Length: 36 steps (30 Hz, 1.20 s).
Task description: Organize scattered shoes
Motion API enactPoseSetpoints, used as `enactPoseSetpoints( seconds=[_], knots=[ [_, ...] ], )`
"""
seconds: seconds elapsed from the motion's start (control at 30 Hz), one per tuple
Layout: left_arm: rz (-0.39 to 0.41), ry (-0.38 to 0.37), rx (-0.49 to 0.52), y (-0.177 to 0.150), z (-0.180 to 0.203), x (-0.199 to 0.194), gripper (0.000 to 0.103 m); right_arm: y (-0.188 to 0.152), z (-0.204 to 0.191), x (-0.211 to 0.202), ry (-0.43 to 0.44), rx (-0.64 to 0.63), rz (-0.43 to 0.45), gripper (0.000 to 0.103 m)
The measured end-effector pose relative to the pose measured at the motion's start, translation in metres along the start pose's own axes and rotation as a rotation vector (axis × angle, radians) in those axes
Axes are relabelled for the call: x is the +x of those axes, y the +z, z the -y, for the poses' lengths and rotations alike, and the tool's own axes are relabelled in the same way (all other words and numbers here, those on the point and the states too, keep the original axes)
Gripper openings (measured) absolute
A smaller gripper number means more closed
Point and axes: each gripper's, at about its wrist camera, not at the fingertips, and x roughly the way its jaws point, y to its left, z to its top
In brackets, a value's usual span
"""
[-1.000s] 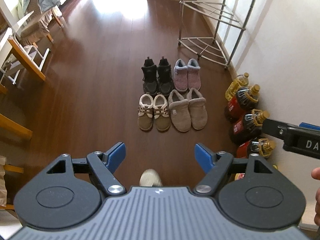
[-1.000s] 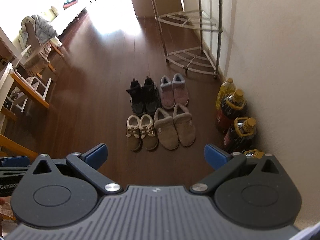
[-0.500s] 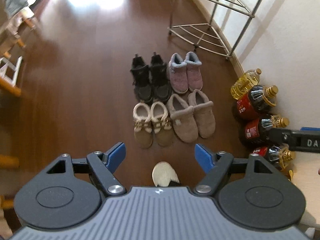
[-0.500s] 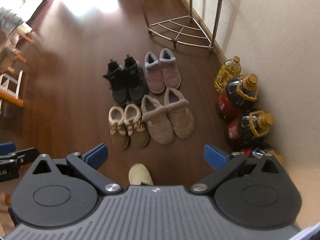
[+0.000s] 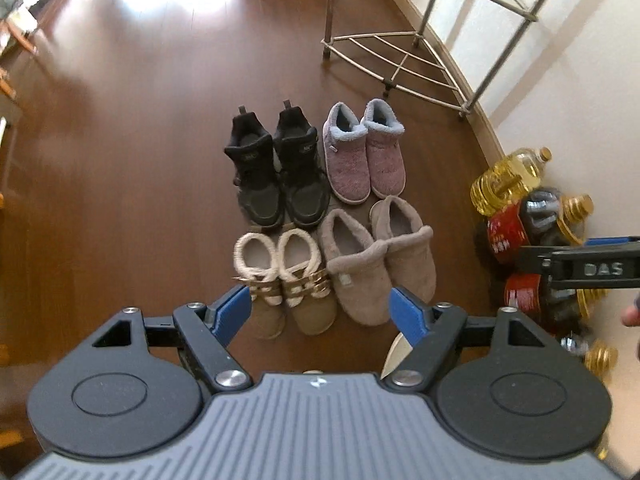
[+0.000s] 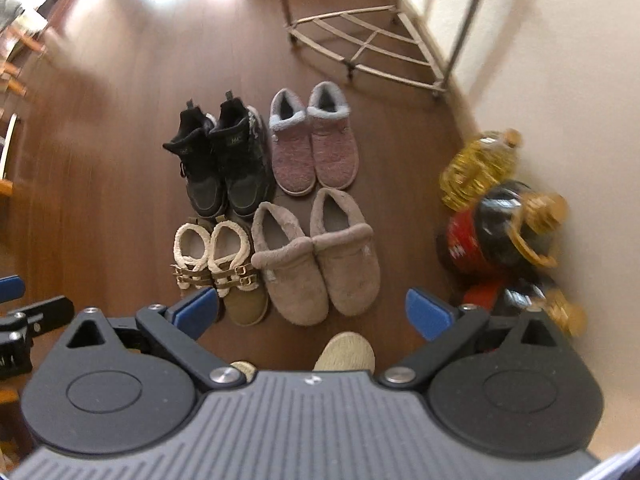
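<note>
Four pairs of shoes stand in a tidy block on the wooden floor. Black sneakers (image 5: 276,172) and pink fleece slippers (image 5: 364,160) form the far row. Brown fleece-lined shoes with buckles (image 5: 286,288) and grey-beige plush slippers (image 5: 380,260) form the near row. The same pairs show in the right wrist view: black sneakers (image 6: 224,164), pink slippers (image 6: 316,148), buckled shoes (image 6: 218,264), beige slippers (image 6: 320,260). My left gripper (image 5: 320,312) hangs open above the near row, holding nothing. My right gripper (image 6: 312,312) is open and empty too.
Oil and sauce bottles (image 5: 516,204) stand along the wall at the right, also blurred bottles (image 6: 500,216). A metal corner rack (image 5: 400,56) stands beyond the shoes. A person's slippered foot (image 6: 348,354) is just under the right gripper. Furniture legs (image 6: 16,80) stand at far left.
Both grippers have tilted down and moved closer to the shoes, which now look larger and nearer. The shoes themselves have not moved. Both grippers stay open.
</note>
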Motion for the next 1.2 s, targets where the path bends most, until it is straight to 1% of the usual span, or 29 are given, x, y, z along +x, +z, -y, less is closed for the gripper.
enactPoseSetpoints(
  seconds=[0.03, 0.07, 0.2, 0.23, 0.27, 0.3, 0.33, 0.4, 0.47, 0.5, 0.6, 0.77, 0.97, 1.07, 1.1, 1.17, 1.2],
  knots=[
    [-0.005, -0.001, -0.012, 0.0, 0.001, 0.014, 0.078, 0.006, 0.004, 0.016, 0.007, -0.016, -0.007, 0.099],
    [-0.018, 0.005, -0.032, -0.001, 0.005, 0.041, 0.078, 0.012, 0.008, 0.033, 0.013, -0.031, -0.013, 0.099],
    [-0.04, 0.005, -0.05, -0.009, 0.009, 0.11, 0.078, 0.029, 0.015, 0.111, 0.026, -0.071, -0.028, 0.097],
    [-0.041, 0.005, -0.05, -0.008, 0.009, 0.112, 0.078, 0.03, 0.016, 0.131, 0.035, -0.071, -0.023, 0.095],
    [-0.04, 0.004, -0.039, -0.013, 0.007, 0.143, 0.078, 0.032, 0.015, 0.152, 0.04, -0.071, -0.019, 0.094],
    [-0.039, 0.004, -0.036, -0.013, 0.006, 0.148, 0.078, 0.033, 0.014, 0.172, 0.046, -0.074, -0.016, 0.09],
    [-0.034, 0.005, -0.022, -0.016, 0.005, 0.169, 0.078, 0.034, 0.012, 0.192, 0.053, -0.078, -0.014, 0.085],
    [-0.027, 0.008, -0.001, -0.019, 0.0, 0.201, 0.078, 0.033, 0.008, 0.229, 0.052, -0.088, -0.008, 0.082],
    [-0.015, 0.003, 0.021, -0.022, -0.006, 0.236, 0.077, 0.031, 0.004, 0.263, 0.045, -0.097, -0.001, 0.082],
    [-0.009, -0.001, 0.031, -0.022, -0.007, 0.248, 0.077, 0.03, 0.003, 0.279, 0.042, -0.099, 0.002, 0.082],
    [0.006, -0.006, 0.066, -0.024, -0.01, 0.28, 0.077, 0.029, -0.001, 0.306, 0.033, -0.112, -0.015, 0.082],
    [0.001, 0.021, 0.07, -0.017, -0.019, 0.323, 0.077, 0.028, -0.009, 0.346, 0.017, -0.147, -0.054, 0.079],
    [0.024, 0.02, 0.044, -0.004, -0.027, 0.343, 0.077, 0.027, -0.019, 0.393, -0.002, -0.189, -0.1, 0.079],
    [0.015, 0.016, 0.053, -0.005, -0.028, 0.349, 0.077, 0.026, -0.024, 0.417, -0.012, -0.21, -0.123, 0.079],
    [0.01, 0.015, 0.058, -0.006, -0.028, 0.351, 0.077, 0.024, -0.024, 0.421, -0.015, -0.217, -0.128, 0.08],
    [0.0, 0.016, 0.067, -0.01, -0.028, 0.353, 0.077, 0.015, -0.029, 0.433, -0.041, -0.251, -0.141, 0.073],
    [-0.008, 0.016, 0.072, -0.013, -0.029, 0.354, 0.077, 0.014, -0.029, 0.44, -0.044, -0.237, -0.162, 0.062]
  ],
)
